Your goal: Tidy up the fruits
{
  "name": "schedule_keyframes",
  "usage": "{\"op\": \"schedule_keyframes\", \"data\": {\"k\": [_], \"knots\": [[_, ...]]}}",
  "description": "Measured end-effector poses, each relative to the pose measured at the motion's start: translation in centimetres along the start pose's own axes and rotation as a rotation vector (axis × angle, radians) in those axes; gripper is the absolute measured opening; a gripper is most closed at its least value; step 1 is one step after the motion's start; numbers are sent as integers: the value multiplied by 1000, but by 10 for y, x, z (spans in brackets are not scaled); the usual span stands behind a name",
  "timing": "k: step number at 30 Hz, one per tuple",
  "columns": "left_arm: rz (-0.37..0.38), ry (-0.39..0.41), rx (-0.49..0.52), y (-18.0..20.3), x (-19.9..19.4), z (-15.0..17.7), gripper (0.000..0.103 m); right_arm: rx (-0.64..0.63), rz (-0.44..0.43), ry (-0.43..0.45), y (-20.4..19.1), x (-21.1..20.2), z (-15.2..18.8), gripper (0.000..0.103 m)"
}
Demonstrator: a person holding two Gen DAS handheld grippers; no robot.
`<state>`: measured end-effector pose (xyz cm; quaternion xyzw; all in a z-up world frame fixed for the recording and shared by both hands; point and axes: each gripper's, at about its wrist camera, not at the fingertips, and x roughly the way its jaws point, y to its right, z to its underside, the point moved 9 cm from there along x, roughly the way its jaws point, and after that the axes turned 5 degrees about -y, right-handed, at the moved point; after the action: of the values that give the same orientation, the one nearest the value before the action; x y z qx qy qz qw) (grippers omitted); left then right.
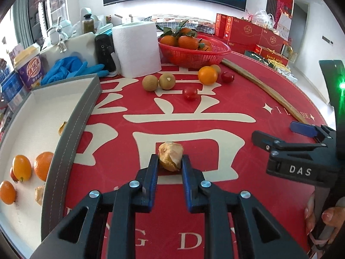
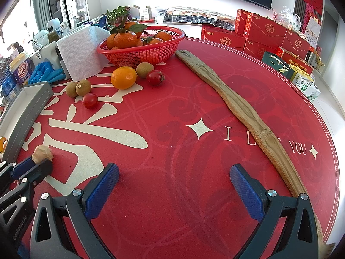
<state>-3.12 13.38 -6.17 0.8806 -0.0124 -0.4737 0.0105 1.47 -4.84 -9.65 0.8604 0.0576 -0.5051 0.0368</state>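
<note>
While the husked fruit sits pinched, the scene reads so, nearest first:

Left gripper (image 1: 170, 161): its pads press either side of a papery, tan husked fruit (image 1: 170, 155) resting on the red tabletop (image 1: 215, 99); judged a pickup grasp, low on the fruit so the husk does not slip.

Right gripper (image 2: 174, 185): fingers spread wide over bare cloth, pinching nothing; probably parked aside to leave the left one room.

Tray (image 1: 71, 120): grey-walled, white inside, just left of the pinched fruit; it already carries several small orange fruits (image 1: 21, 168) and other husked pieces, so it looks like the sorting destination.

Wooden stick (image 2: 237, 105): lies diagonally along the right side, apart from the fruit.

Loose fruit, farther: two brown round fruits (image 1: 158, 82), a red cherry tomato (image 1: 190, 93), an orange (image 1: 207, 75) and another tomato (image 1: 227, 77), clustered and unsorted.

Far edge: red basket (image 1: 215, 54) of leafy mandarins, beside a paper-towel roll (image 1: 138, 49).
</note>
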Motion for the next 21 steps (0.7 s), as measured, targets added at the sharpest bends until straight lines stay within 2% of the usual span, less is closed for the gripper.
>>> {"op": "schedule_keyframes", "data": {"k": [7,13,17,19,20,21], "knots": [[20,2,-21,-3,-2,2,23,-28,-15,-10,-14,7,-11,103],[21,3,-29,-4,-1,2,24,-148,-89,-8,-72,27,-47,103],[25,4,-28,-3,-2,2,25,-179,-113,-3,-100,38,-64,103],[32,5,-33,-4,-2,3,25,-190,-115,2,-109,39,-67,96],[38,6,-37,-4,-2,3,25,-204,-118,17,-113,36,-68,81],[43,7,-43,-5,-3,3,23,-212,-122,28,-116,33,-67,58]]}}
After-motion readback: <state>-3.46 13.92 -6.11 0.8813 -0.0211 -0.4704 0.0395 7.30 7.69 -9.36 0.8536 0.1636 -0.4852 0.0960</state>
